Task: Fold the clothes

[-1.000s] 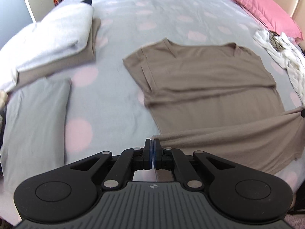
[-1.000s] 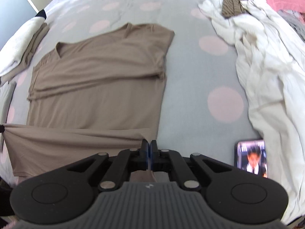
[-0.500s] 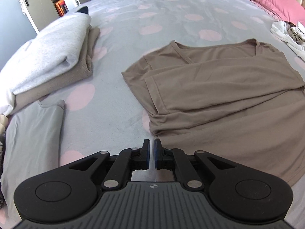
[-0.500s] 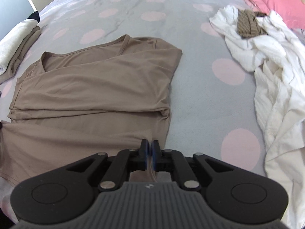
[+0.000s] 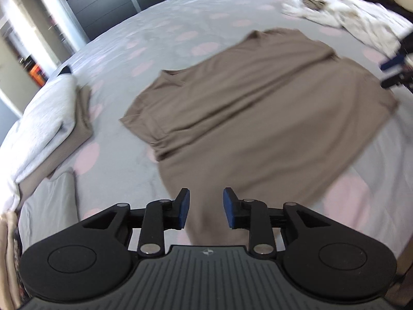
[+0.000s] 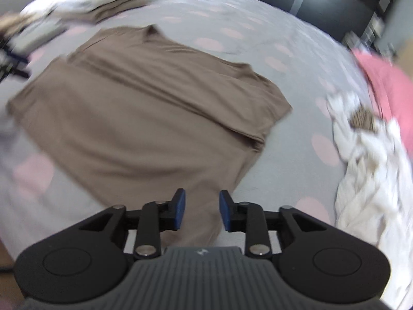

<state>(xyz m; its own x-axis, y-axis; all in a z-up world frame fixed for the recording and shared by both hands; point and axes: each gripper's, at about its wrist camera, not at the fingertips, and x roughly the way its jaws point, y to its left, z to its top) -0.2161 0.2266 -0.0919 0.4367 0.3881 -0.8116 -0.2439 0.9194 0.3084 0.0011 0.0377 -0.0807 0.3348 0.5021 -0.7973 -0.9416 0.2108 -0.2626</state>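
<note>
Both grippers just opened: left gripper (image 5: 206, 208) and right gripper (image 6: 202, 210) have jaws apart, nothing pinched, brown cloth showing in each gap. Brown shirt (image 5: 258, 118) lies spread on dotted bed (image 5: 180, 20), lower part folded up. Folded stack (image 5: 49, 118) far left, white heap (image 6: 369, 170) right, both frames blurred.

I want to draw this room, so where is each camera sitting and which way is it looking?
Left wrist: sits on the left gripper, looking down across the bed at the brown shirt; only its own open fingers show, plus the other gripper at the right edge.
Right wrist: sits on the right gripper, looking down at the brown shirt from its other side; its open fingers show.
Both share: the shirt, the white clothes pile, the pink pillow and the folded stack.
</note>
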